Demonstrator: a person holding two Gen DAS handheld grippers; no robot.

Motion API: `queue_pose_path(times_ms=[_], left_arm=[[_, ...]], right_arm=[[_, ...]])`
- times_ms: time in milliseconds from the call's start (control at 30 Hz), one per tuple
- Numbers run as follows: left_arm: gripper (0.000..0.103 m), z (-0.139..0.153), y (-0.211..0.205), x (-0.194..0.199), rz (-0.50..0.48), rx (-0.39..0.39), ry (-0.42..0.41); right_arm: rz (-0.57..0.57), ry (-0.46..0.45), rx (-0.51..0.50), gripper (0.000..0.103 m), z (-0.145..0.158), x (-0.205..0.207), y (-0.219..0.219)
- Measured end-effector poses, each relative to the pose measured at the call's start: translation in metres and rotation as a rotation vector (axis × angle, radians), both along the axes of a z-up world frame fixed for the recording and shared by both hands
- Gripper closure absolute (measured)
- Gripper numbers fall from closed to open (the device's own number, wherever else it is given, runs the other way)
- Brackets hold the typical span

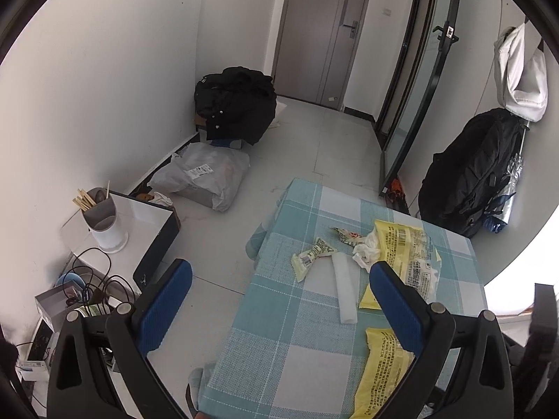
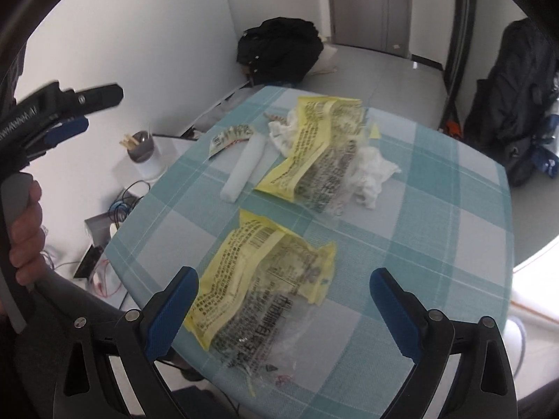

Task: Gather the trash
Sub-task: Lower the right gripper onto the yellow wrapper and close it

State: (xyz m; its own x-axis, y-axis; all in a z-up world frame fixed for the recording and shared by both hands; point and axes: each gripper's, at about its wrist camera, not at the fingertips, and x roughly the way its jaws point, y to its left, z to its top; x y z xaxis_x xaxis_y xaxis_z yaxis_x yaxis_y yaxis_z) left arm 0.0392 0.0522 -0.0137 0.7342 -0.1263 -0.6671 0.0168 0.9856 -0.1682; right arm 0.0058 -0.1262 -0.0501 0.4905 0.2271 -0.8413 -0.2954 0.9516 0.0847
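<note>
Yellow wrappers litter our checked tabletop: the near yellow wrapper lies between the spread fingers of our right tongs, which hover apart and empty above it. The far yellow wrapper sits beside a crumpled white tissue and a white foam strip. Our left tongs hang apart too, holding nothing.

woven checked cloth table cover, glossy crinkled plastic wrappers, crumpled soft tissue
</note>
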Motion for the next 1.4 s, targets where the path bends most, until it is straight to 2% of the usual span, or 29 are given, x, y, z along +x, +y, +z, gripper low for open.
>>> queue_pose_path(times_ms=[333, 433, 500, 633, 733, 900, 933, 1167, 1400], left_arm=[[0.003, -0.011, 0.007, 0.008, -0.004, -0.032, 0.060], [0.003, -0.014, 0.008, 0.009, 0.000, -0.035, 0.076], [0.003, -0.016, 0.009, 0.010, 0.002, -0.049, 0.089], [0.003, -0.018, 0.010, 0.011, 0.007, -0.059, 0.102], [0.003, -0.020, 0.009, 0.011, 0.005, -0.053, 0.105], [0.003, -0.022, 0.005, 0.013, 0.006, -0.028, 0.108], [0.003, -0.022, 0.005, 0.013, 0.003, -0.030, 0.110], [0.003, -0.028, -0.002, 0.017, -0.015, -0.023, 0.137], [0.003, -0.034, -0.015, 0.023, -0.056, -0.003, 0.170]], right_arm=[[0.061, 0.025, -0.114, 0.005, -0.035, 0.009, 0.026], [0.070, 0.028, -0.176, 0.009, -0.042, 0.009, 0.033], [0.087, 0.043, -0.166, 0.017, -0.045, 0.010, 0.034], [0.092, 0.043, -0.140, 0.023, -0.044, 0.009, 0.032], [0.111, 0.036, -0.131, 0.037, -0.041, 0.005, 0.032], [0.142, 0.042, -0.094, 0.077, -0.037, 0.000, 0.032], [0.144, 0.050, -0.078, 0.081, -0.037, 0.000, 0.031], [0.123, 0.086, 0.020, 0.097, -0.032, -0.001, 0.014], [0.110, 0.079, 0.083, 0.100, -0.023, -0.007, 0.000]])
